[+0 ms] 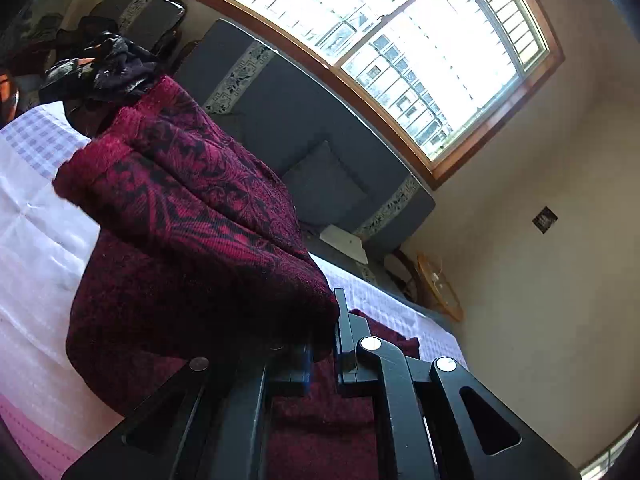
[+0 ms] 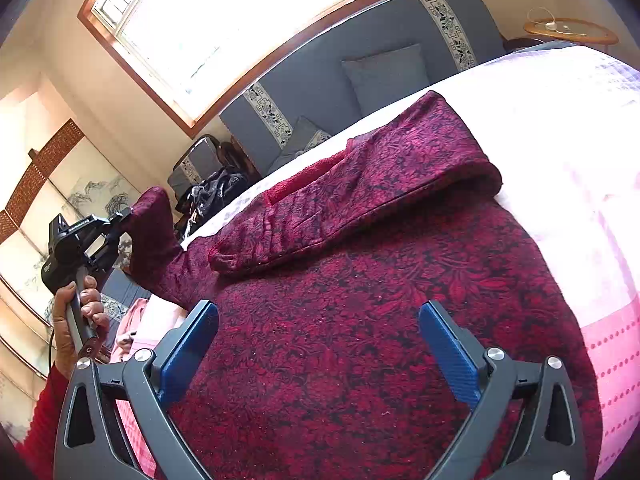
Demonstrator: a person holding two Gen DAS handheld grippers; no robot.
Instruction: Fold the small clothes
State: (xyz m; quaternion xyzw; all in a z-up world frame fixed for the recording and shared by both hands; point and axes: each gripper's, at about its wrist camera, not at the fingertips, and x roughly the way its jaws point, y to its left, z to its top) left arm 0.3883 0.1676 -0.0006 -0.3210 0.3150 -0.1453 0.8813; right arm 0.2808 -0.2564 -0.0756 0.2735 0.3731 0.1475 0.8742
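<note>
Your right gripper (image 2: 320,344) hangs released, its blue pads (image 2: 188,348) spread wide and apart from the cloth, angled down over the near part of the red patterned garment (image 2: 360,300). Nothing sits between them.

Your left gripper (image 1: 324,344) is clenched on the garment's sleeve (image 1: 208,208); the fabric bunches right at the closed jaws and drapes away from them, lifted clear of the bed. In the right wrist view your left hand (image 2: 80,312) grips the tool's handle at the left, a red cuff (image 2: 40,420) below it, the tool tilted with the sleeve end rising from the garment's left side.

The garment's body lies flat across the bed (image 2: 580,128), covering the near edge. Its other sleeve (image 2: 360,184) lies folded across the body, running toward the bed's far edge.

Beyond the far edge stands a grey sofa (image 2: 320,60) under a window (image 2: 224,12).
</note>
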